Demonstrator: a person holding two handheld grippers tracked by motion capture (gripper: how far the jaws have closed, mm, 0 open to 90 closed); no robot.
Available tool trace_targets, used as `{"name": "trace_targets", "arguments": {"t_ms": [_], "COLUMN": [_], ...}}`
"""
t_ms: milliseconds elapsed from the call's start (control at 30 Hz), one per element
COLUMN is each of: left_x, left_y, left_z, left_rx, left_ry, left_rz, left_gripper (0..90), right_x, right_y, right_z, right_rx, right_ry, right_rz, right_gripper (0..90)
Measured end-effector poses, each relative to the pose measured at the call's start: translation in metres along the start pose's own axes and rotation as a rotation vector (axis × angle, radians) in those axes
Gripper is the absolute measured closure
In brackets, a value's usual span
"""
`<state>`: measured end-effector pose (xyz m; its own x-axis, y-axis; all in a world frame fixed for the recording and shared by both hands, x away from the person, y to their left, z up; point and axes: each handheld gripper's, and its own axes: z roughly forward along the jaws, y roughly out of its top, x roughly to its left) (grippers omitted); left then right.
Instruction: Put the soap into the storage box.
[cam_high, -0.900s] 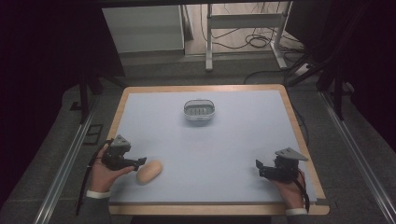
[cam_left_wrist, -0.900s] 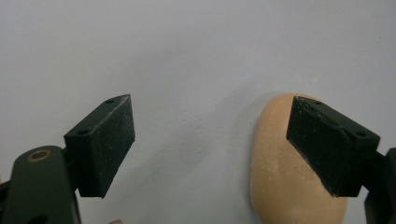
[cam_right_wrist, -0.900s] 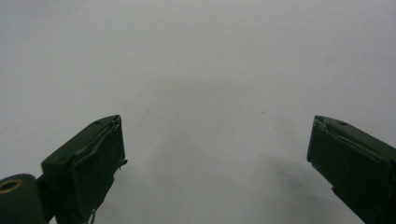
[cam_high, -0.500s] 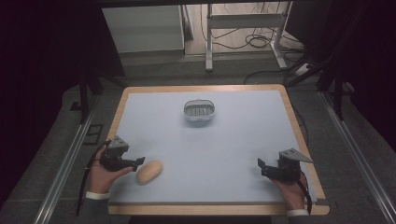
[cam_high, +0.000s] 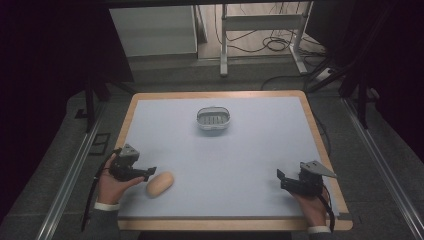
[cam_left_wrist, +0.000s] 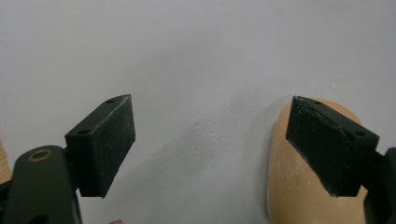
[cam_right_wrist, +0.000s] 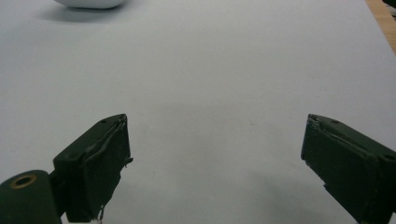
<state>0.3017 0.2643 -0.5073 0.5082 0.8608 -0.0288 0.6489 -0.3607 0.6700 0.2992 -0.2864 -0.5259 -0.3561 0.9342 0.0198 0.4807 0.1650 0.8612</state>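
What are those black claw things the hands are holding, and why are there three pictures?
A person sits at a table holding a pinching tool in each hand: the left gripper and the right gripper. One camera looks down from above. The other two ride on the grippers, so you see their black jaws poking up. Both are open and hold nothing. On the table lie a tan bread roll, right beside the left gripper, and a small white basket farther back.
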Motion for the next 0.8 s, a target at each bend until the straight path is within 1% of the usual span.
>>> {"name": "trace_targets", "arguments": {"t_ms": [33,267,333,367,400,433,567,600,667,733,800], "left_x": [-0.001,0.000,0.000,0.001,0.001,0.001,-0.001,-0.003,-0.005,-0.010,-0.011], "left_y": [0.000,0.001,0.002,0.003,0.004,0.005,0.010,0.014,0.016,0.020,0.022], "left_z": [0.000,-0.001,-0.003,-0.004,-0.006,-0.008,-0.014,-0.016,-0.017,-0.020,-0.020], "left_rx": [0.001,0.011,0.018,0.025,0.027,0.034,0.040,0.049,0.052,0.057,0.058], "left_ry": [0.000,0.007,-0.006,-0.025,-0.022,-0.014,-0.013,-0.010,-0.009,-0.016,-0.018], "left_rz": [0.001,-0.002,-0.010,-0.010,-0.011,-0.002,0.013,0.029,0.037,0.054,0.060], "left_gripper": [15.8,15.8,15.8,15.8,15.8,15.8,15.9,15.9,15.9,15.8,15.6], "right_x": [-0.001,0.000,-0.001,-0.002,-0.002,-0.002,-0.001,0.000,0.000,0.000,0.000], "right_y": [0.000,0.000,0.000,0.000,0.000,0.000,0.000,0.000,0.000,0.000,0.000], "right_z": [0.000,0.000,0.000,0.000,0.000,-0.001,-0.001,0.000,0.000,0.000,0.000], "right_rx": [-0.004,-0.002,-0.004,-0.003,-0.005,-0.006,-0.005,-0.006,-0.006,-0.005,-0.006], "right_ry": [-0.001,-0.003,0.004,0.005,0.007,0.008,0.007,0.002,0.000,-0.002,-0.003], "right_rz": [0.007,0.004,0.010,0.013,0.014,0.014,0.007,0.002,-0.001,-0.001,0.003], "right_gripper": [8.1,8.1,8.1,8.1,8.1,8.1,8.1,8.1,8.1,8.1,8.1]}}
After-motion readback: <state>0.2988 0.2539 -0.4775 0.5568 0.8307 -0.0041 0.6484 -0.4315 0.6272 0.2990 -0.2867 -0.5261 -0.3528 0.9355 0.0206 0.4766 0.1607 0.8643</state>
